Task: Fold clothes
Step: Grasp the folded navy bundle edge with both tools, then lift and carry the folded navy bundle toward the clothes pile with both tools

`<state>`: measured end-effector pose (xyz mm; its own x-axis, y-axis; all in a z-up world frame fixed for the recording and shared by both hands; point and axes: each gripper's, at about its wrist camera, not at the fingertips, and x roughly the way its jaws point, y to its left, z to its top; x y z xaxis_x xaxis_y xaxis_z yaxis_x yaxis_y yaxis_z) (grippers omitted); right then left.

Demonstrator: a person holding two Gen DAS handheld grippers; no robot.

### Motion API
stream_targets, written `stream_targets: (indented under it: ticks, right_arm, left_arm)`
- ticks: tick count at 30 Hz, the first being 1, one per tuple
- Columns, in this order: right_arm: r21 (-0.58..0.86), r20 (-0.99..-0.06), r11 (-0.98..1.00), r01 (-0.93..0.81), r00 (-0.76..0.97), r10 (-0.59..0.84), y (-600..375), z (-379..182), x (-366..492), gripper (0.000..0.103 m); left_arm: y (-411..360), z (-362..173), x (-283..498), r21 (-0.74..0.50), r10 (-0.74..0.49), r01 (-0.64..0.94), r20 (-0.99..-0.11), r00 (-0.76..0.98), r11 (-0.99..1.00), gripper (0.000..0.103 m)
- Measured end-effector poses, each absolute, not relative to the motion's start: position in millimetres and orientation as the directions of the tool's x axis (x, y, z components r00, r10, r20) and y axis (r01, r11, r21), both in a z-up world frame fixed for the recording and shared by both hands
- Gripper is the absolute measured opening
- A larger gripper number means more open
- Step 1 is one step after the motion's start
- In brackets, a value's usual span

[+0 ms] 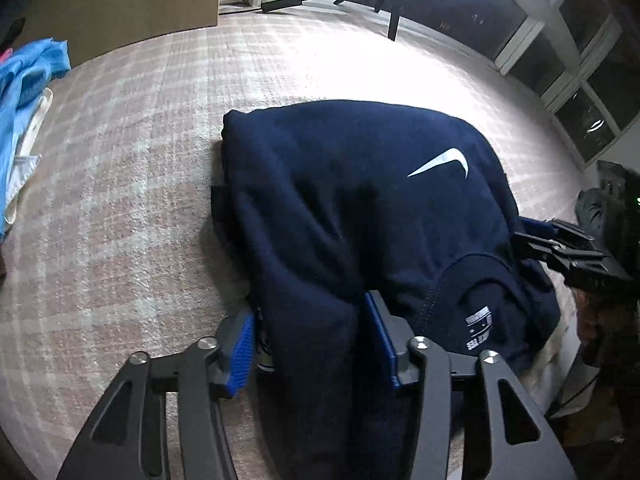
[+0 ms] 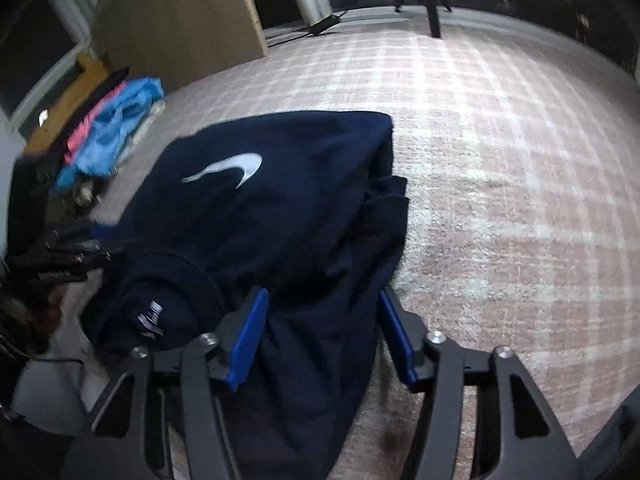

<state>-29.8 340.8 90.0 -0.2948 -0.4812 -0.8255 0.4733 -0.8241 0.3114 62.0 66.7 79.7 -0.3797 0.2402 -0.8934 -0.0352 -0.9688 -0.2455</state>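
Note:
A navy sweatshirt (image 1: 360, 200) with a white swoosh lies partly folded on a pink plaid rug (image 1: 140, 200). My left gripper (image 1: 312, 340) is shut on a thick bunch of its near left shoulder, cloth filling the gap between the blue pads. My right gripper (image 2: 320, 340) is shut on the near right shoulder of the sweatshirt (image 2: 280, 208) the same way. The collar with its label (image 1: 478, 328) sits between the two grippers. The right gripper also shows in the left wrist view (image 1: 560, 248), and the left gripper shows in the right wrist view (image 2: 80, 248).
A pile of blue, pink and white clothes (image 2: 112, 132) lies at the rug's left edge, also in the left wrist view (image 1: 24, 92). A wooden panel (image 2: 180, 20) stands behind it. Dark chair legs (image 1: 394, 20) stand at the far edge. Windows (image 1: 580, 80) line the right.

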Motion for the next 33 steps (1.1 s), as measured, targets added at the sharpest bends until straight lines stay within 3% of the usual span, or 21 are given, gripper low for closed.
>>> stream_targets:
  ticks: [2, 3, 4, 8, 14, 17, 21, 27, 33]
  right_arm:
    - [0.327, -0.823, -0.82, 0.47, -0.285, -0.492, 346.0, 91.1, -31.4, 0.037]
    - [0.334, -0.824, -0.813, 0.476, -0.272, -0.498, 344.6, 90.0, -32.9, 0.024]
    - [0.343, -0.825, -0.804, 0.485, -0.254, -0.505, 341.6, 88.1, -34.5, 0.021]
    - [0.308, -0.838, -0.788, 0.532, -0.24, -0.49, 331.7, 89.1, -35.0, 0.021]
    - [0.368, -0.815, -0.774, 0.515, -0.222, -0.535, 337.2, 86.2, -39.5, 0.021]
    - [0.355, -0.817, -0.78, 0.515, -0.233, -0.527, 341.0, 88.4, -38.3, 0.016]
    - [0.45, -0.778, -0.756, 0.475, -0.207, -0.593, 345.8, 93.8, -43.7, 0.013]
    - [0.539, -0.714, -0.709, 0.454, -0.2, -0.671, 355.1, 115.9, -43.5, 0.013]
    - [0.542, -0.664, -0.655, 0.526, -0.209, -0.718, 338.1, 155.1, -33.6, 0.013]
  left_arm:
    - [69.6, 79.9, 62.9, -0.231, 0.23, -0.043, -0.895, -0.383, -0.972, 0.038]
    - [71.2, 79.8, 63.4, -0.226, 0.227, -0.047, -0.895, -0.384, -0.973, 0.036]
    - [72.8, 79.7, 64.0, -0.221, 0.223, -0.051, -0.896, -0.384, -0.974, 0.034]
    - [76.7, 78.5, 64.5, -0.244, 0.25, -0.062, -0.892, -0.376, -0.968, 0.019]
    - [77.1, 79.2, 65.3, -0.276, 0.277, -0.057, -0.886, -0.372, -0.96, 0.017]
    - [78.6, 80.2, 67.1, -0.287, 0.281, -0.041, -0.884, -0.374, -0.957, 0.014]
    - [77.7, 86.9, 69.5, -0.308, 0.294, -0.024, -0.876, -0.383, -0.951, 0.013]
    - [79.4, 118.1, 79.3, -0.306, 0.289, -0.031, -0.857, -0.427, -0.952, 0.013]
    - [84.0, 164.6, 99.9, -0.257, 0.245, -0.045, -0.833, -0.496, -0.965, 0.013]
